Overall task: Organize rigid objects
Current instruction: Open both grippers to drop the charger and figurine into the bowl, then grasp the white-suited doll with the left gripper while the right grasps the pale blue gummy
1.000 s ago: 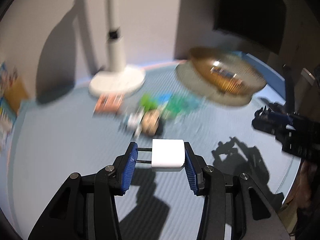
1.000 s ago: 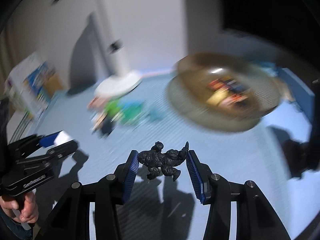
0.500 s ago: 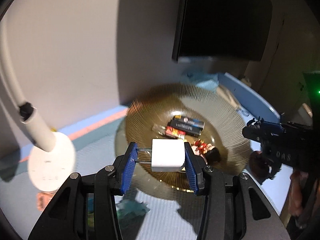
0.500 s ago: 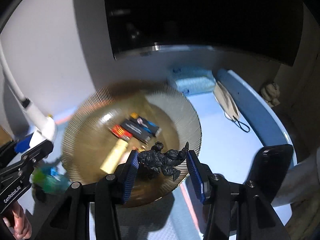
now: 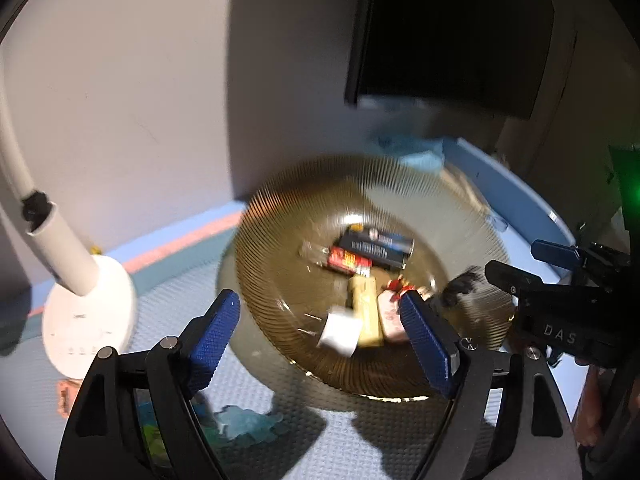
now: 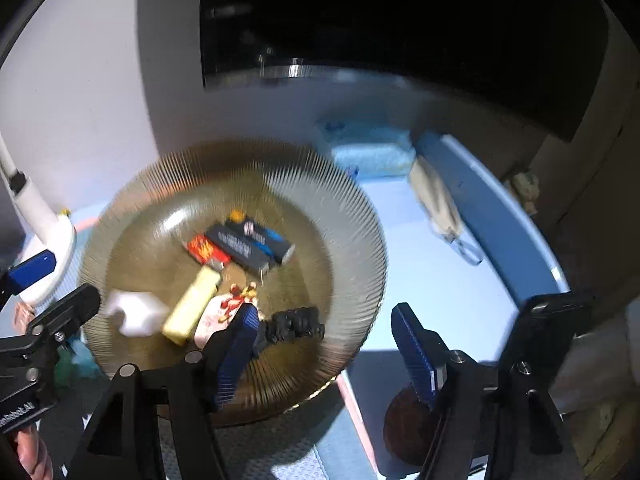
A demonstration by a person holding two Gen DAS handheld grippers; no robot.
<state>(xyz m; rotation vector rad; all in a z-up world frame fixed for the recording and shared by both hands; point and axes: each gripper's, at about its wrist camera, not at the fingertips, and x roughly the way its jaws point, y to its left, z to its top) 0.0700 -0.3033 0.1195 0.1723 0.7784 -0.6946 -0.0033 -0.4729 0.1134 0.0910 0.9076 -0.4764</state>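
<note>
A ribbed amber glass bowl [image 5: 280, 216] [image 6: 352, 208] sits on the blue table and holds dark boxes [image 5: 376, 246] [image 6: 248, 246], a red box, a yellow bar [image 5: 366, 308] [image 6: 192, 306] and a pink item. My left gripper [image 5: 326, 330] is open above the bowl; the white charger [image 5: 340, 330] [image 6: 134, 314] lies blurred inside the bowl below it. My right gripper [image 6: 326, 346] is open over the bowl's near right rim; the black figurine [image 6: 294, 324] [image 5: 460, 288] is blurred inside the bowl beside its left finger.
A white lamp base [image 5: 86, 312] and stalk stand left of the bowl. Teal and green pieces [image 5: 244, 426] lie on the mat in front. A dark monitor [image 6: 380, 20] hangs behind. A blue cloth [image 6: 368, 148] and a beige mask [image 6: 434, 200] lie at the back right.
Both grippers have opened over the bowl. The white charger left the left gripper and the black figurine left the right gripper; both now show blurred in the bowl.
</note>
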